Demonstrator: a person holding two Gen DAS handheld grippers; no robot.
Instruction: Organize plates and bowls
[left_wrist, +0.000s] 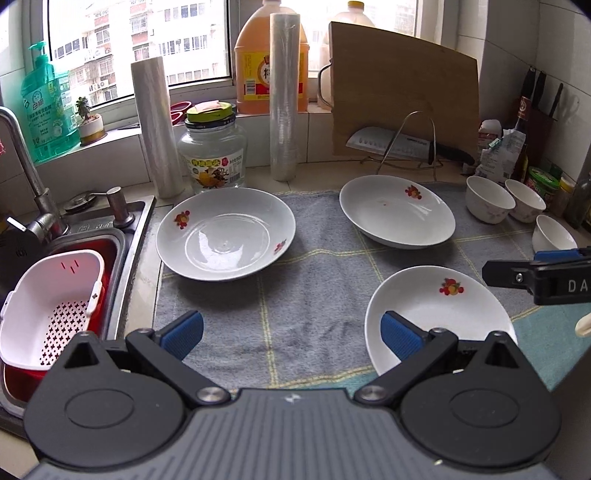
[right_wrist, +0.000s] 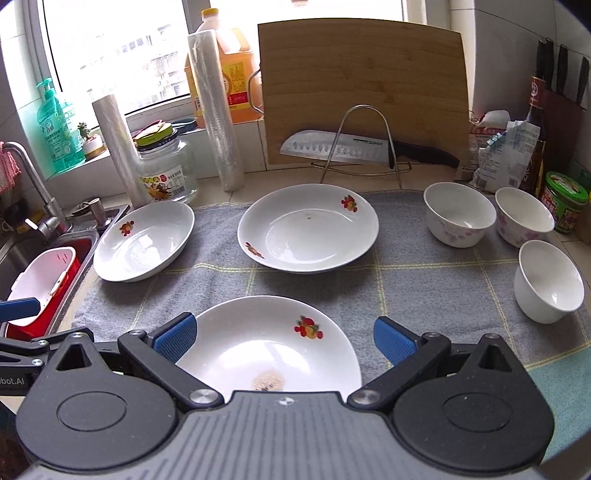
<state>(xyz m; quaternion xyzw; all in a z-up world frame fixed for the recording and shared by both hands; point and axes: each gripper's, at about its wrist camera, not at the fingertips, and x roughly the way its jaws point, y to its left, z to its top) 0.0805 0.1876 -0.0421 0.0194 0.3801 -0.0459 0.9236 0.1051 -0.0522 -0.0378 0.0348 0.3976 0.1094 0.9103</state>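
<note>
Nearest us, the right gripper has its blue pads spread wide over the near plate and grips nothing; our left gripper is just as wide and empty above the grey towel. Two more plates sit on that towel, the left plate by the sink and the far plate in front of the knife rack; three small bowls cluster at the right edge.

We judge the rims the main risk: glazed, shallow and low, they may slip from a pad pinch or scrape another plate when stacked. The left plate overhangs the towel edge toward the sink, so a nudge could tip it.

Our gripper bodies hide the near plate's front rim. A brownish patch shows in its well, possibly residue, though we cannot tell.
</note>
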